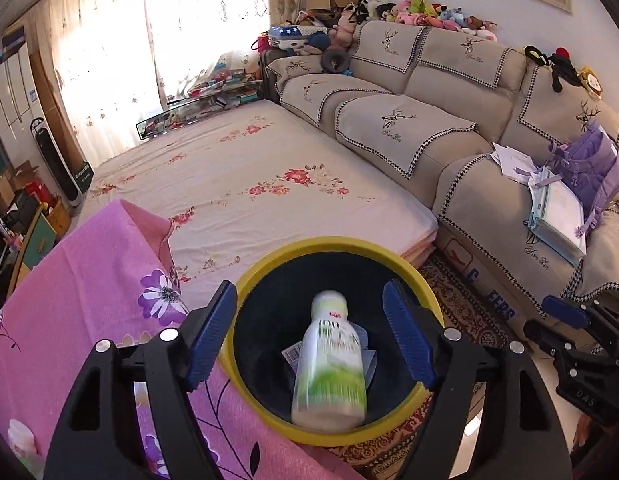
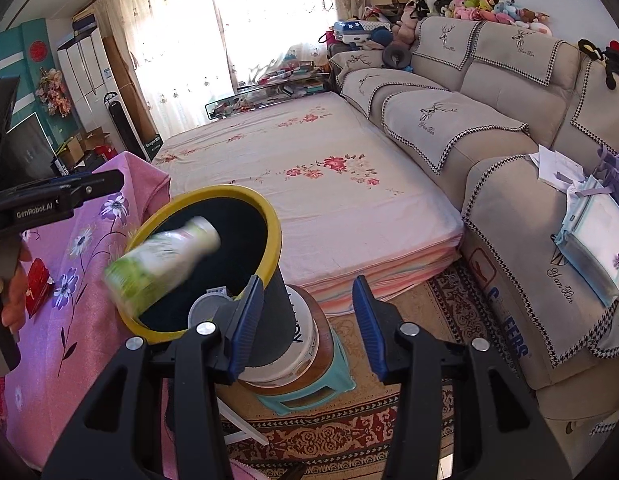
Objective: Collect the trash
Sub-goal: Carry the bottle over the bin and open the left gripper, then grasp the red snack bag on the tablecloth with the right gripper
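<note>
A white and green plastic bottle (image 1: 329, 360) hangs loose over the mouth of a black bin with a yellow rim (image 1: 269, 264), neck pointing away from me. My left gripper (image 1: 309, 286) is open above the bin, and its blue pads stand well clear of the bottle on both sides. In the right wrist view the bottle (image 2: 161, 260) is blurred and tilted across the bin's rim (image 2: 237, 194). My right gripper (image 2: 308, 282) is open and empty, just right of the bin. A clear wrapper (image 1: 293, 354) lies inside the bin. A red wrapper (image 2: 37, 284) lies on the pink cloth.
The bin stands on a white bucket (image 2: 301, 344) on a teal stool (image 2: 309, 392). A table with a pink flowered cloth (image 1: 69, 320) is to its left, a low mattress (image 1: 249, 168) behind it, and a beige sofa (image 1: 449, 128) to the right. A patterned rug (image 2: 349, 428) covers the floor.
</note>
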Available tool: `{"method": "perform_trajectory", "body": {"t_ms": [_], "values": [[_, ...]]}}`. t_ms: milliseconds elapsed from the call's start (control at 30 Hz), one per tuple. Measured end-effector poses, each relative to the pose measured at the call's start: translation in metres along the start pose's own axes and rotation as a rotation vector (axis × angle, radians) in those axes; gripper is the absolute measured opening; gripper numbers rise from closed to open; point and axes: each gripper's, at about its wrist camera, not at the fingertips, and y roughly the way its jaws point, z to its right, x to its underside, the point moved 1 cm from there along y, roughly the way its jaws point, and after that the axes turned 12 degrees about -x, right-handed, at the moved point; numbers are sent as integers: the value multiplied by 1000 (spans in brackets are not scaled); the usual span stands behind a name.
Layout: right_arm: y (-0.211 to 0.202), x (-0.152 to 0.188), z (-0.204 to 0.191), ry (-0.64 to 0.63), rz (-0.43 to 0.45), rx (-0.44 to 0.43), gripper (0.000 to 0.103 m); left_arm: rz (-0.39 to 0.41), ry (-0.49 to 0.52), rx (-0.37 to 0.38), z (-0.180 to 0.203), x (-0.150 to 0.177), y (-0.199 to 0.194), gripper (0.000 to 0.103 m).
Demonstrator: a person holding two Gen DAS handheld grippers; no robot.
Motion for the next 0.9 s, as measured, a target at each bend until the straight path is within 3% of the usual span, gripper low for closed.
{"method": "perform_trajectory", "body": {"t_ms": [167,400,633,767,900], "values": [[6,4,-5,-6,-14,-24,45,25,-47,6,-12,14,-28,78],[11,6,-28,-45,-30,-70,48,64,-136,2,-56,67,-96,87],[17,6,-75,-127,-55,-143,50,84,-239,-75,-117,140,-158,92],[28,3,-123,-225,-95,-232,52,84,-309,-191,-160,183,-188,96],[44,-1,-189,-381,-172,-438,60,57,-374,-267,-194,225,-206,97]]}}
